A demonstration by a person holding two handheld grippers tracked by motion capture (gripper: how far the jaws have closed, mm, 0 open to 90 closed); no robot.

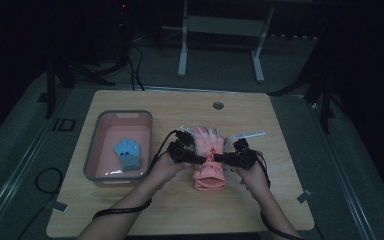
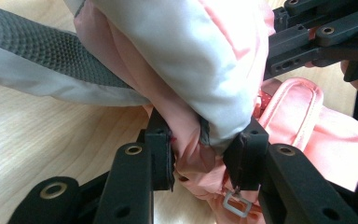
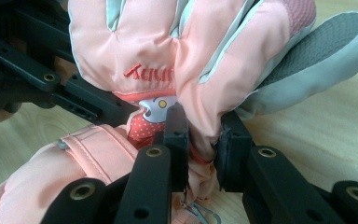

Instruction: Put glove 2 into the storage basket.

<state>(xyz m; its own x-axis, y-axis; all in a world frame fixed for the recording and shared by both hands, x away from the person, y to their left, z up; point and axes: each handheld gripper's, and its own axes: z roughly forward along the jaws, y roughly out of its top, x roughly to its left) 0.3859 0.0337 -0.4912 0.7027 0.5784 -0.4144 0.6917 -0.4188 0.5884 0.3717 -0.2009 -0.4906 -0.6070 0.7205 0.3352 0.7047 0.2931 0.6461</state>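
Note:
A pink padded glove with grey-white palm and finger trim lies mid-table, fingers pointing away, slightly raised at its narrow wrist. My left gripper comes in from the left and is shut on that wrist. In the left gripper view its pads squeeze the bunched pink fabric. My right gripper comes in from the right, shut on the same wrist. Its pads pinch the glove just below the red lettering. The cuff with its strap hangs toward the person.
A grey-rimmed pink bin stands left of the hands with a blue glove inside. The wooden table has a round grommet near its far edge. A white metal frame stands on the floor behind.

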